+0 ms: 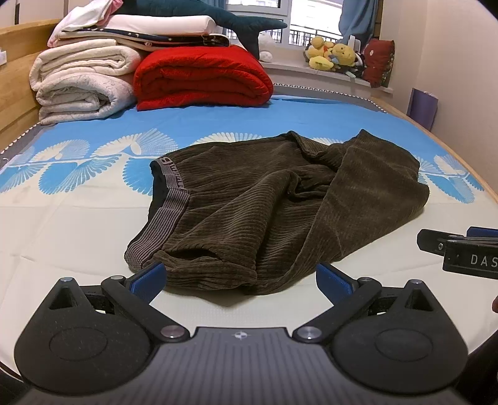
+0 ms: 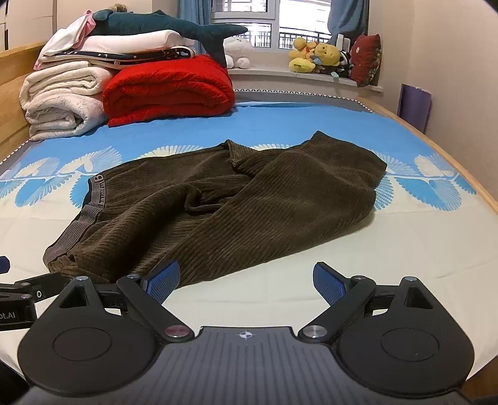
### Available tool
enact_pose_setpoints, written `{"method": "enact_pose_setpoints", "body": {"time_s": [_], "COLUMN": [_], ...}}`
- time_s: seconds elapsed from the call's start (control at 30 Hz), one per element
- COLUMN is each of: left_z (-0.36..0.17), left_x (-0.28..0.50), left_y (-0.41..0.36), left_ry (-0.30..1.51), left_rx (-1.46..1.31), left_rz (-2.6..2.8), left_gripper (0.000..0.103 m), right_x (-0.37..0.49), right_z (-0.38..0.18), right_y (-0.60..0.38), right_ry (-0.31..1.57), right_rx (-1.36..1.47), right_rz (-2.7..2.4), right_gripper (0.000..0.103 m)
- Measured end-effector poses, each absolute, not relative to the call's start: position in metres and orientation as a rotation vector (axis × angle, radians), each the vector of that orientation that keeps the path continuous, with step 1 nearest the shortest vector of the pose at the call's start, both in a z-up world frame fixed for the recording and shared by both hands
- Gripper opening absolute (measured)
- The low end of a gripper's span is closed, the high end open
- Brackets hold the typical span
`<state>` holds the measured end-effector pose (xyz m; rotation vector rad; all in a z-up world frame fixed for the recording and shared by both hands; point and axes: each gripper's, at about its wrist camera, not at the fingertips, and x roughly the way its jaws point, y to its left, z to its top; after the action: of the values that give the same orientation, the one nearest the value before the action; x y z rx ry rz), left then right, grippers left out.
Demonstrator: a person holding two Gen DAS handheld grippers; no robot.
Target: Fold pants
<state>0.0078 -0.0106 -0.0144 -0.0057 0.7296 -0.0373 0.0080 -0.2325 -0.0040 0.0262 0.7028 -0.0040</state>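
Pants (image 1: pixel 264 205): brown corduroy, crumpled, leg folded across, grey waistband at left.
Left gripper (image 1: pixel 239 280): wide, empty.
Right gripper (image 2: pixel 246 278): wide, empty.

**Around my bed**

I see a red blanket (image 1: pixel 202 78) beside stacked white quilts (image 1: pixel 81 81) on the blue sheet (image 1: pixel 311 115), a plush shark (image 2: pixel 168 23) on the stack, and yellow toys (image 1: pixel 333 56) on the windowsill.

Blue-sheeted bed (image 1: pixel 280 112), wooden headboard (image 1: pixel 15 71), bright window (image 2: pixel 274 28) behind.
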Motion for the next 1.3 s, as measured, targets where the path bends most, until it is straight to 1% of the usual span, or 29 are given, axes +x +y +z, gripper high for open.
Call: {"method": "enact_pose_setpoints", "body": {"time_s": [1.0,1.07,1.1,1.13,1.17,1.2,1.23,1.27,1.3], "left_z": [-0.012,-0.008,-0.005,-0.001,0.003,0.009,0.015,0.024,0.031], "left_x": [0.008,0.006,0.007,0.009,0.013,0.019,0.025,0.034,0.042], "left_y": [-0.015,-0.014,-0.012,-0.009,-0.004,0.003,0.012,0.022,0.031], "left_ry": [0.721,0.705,0.702,0.708,0.717,0.723,0.721,0.712,0.705], "left_rx": [0.004,0.009,0.008,0.007,0.007,0.006,0.005,0.009,0.021], "left_rz": [-0.044,-0.048,-0.057,-0.077,-0.102,-0.132,-0.144,-0.145,-0.148], "left_gripper": [0.102,0.094,0.080,0.058,0.045,0.023,0.017,0.017,0.017], "right_x": [0.008,0.008,0.008,0.007,0.006,0.006,0.005,0.004,0.004], "right_z": [-0.004,-0.004,-0.003,-0.002,0.000,0.003,0.006,0.009,0.012], "right_y": [-0.231,-0.231,-0.232,-0.233,-0.235,-0.238,-0.242,-0.247,-0.253], "right_ry": [0.708,0.706,0.702,0.701,0.684,0.666,0.647,0.622,0.606], "right_rx": [0.028,0.028,0.030,0.030,0.042,0.055,0.066,0.083,0.097], "right_rz": [-0.002,-0.003,-0.004,-0.008,-0.010,-0.013,-0.019,-0.029,-0.038], "right_gripper": [0.094,0.094,0.093,0.092,0.087,0.078,0.074,0.067,0.055]}}
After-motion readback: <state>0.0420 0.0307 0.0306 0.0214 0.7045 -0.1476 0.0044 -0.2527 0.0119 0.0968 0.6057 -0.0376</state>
